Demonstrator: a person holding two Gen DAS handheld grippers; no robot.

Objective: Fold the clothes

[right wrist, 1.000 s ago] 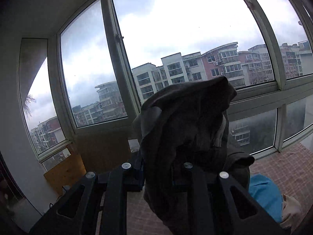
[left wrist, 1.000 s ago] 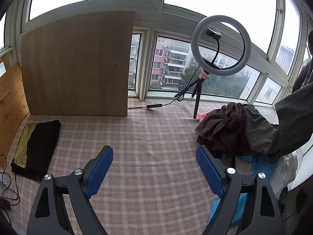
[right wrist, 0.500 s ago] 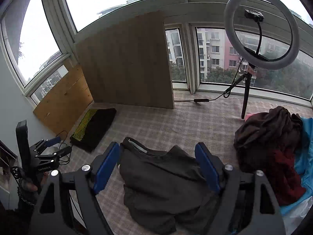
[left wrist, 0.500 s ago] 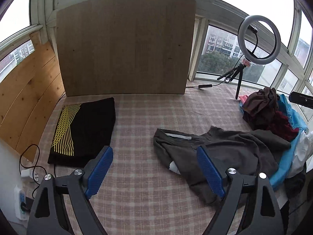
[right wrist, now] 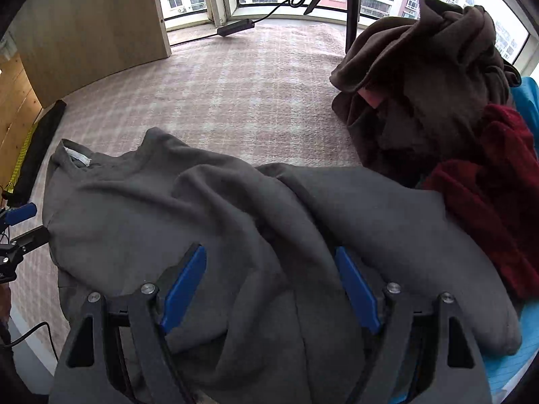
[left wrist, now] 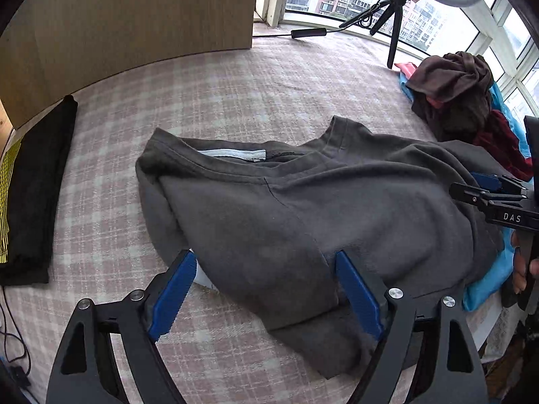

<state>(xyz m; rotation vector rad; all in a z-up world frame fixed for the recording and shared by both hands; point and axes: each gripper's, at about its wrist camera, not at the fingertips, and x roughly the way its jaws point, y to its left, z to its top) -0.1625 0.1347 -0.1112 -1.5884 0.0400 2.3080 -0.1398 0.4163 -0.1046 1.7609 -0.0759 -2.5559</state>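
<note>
1. My left gripper (left wrist: 266, 289) has its blue pads spread wide apart and holds nothing; it sits low over the near edge of the grey shirt (left wrist: 303, 208), with cloth lying between the two fingers

2. My right gripper (right wrist: 269, 286) is likewise spread wide and empty, its blue pads straddling a raised fold of the same shirt

3. The grey shirt lies crumpled on the pink checked cloth (left wrist: 235, 94) that covers the surface, collar and white neck label (left wrist: 232, 154) toward the far left, body bunched in ridges toward the near right

4. The shirt's right end lies against the pile of unfolded clothes (right wrist: 438, 77): a brown garment on top, a dark red one (right wrist: 488, 181) nearer me, blue fabric (left wrist: 485, 282) under the edge

5. Well apart on the far left lies a folded black garment with yellow stripes (left wrist: 30, 195), flat on the checked cloth

6. In the left view my right gripper shows at the right edge, over the shirt's end

7. A wooden board (left wrist: 128, 17) leans upright at the far side, and a tripod (left wrist: 390, 10) with a ring light stands by the window, its cable trailing along the sill
</note>
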